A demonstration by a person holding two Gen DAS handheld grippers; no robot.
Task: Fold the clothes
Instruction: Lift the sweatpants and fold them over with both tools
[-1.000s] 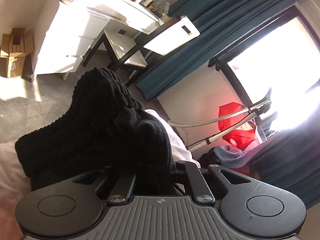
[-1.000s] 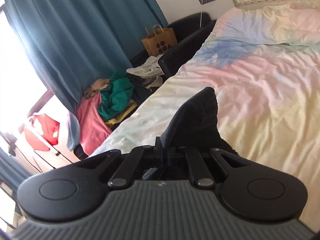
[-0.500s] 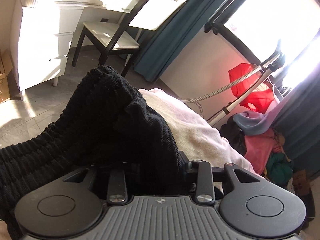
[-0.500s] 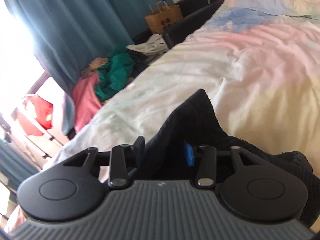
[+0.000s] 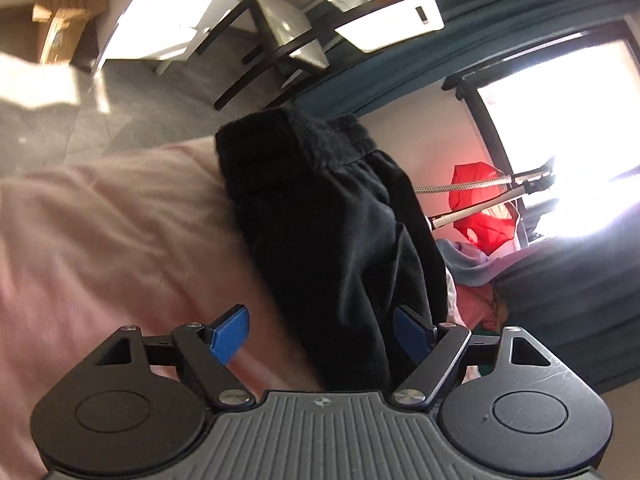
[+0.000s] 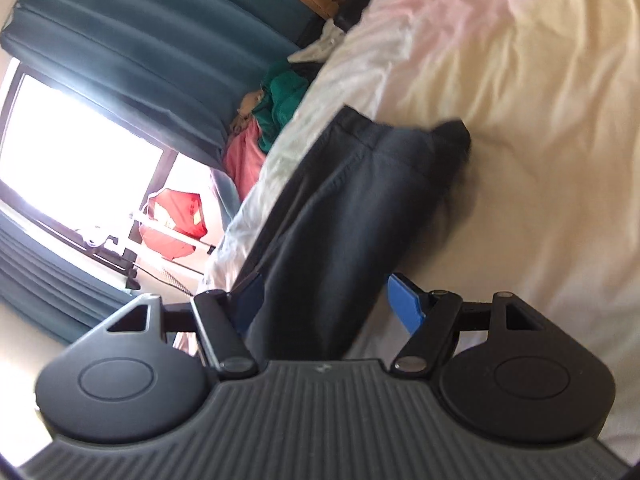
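Observation:
A black garment (image 5: 328,216) with a ribbed waistband lies in a long strip on the bed (image 5: 100,232). It also shows in the right wrist view (image 6: 352,200) on the pastel sheet (image 6: 520,120). My left gripper (image 5: 320,332) is open, its blue pads apart on either side of the cloth's near end. My right gripper (image 6: 328,300) is open too, the cloth lying between its spread fingers. Neither gripper pinches the cloth.
A white chair (image 5: 360,28) and a white desk (image 5: 192,20) stand on the grey floor beyond the bed's edge. A pile of clothes (image 6: 272,120) lies by the teal curtains (image 6: 140,40). A red item (image 5: 484,204) hangs on a rack by the window.
Both grippers have opened and let go of the black garment, which now lies flat on the bed. Both views have tilted and pulled back.

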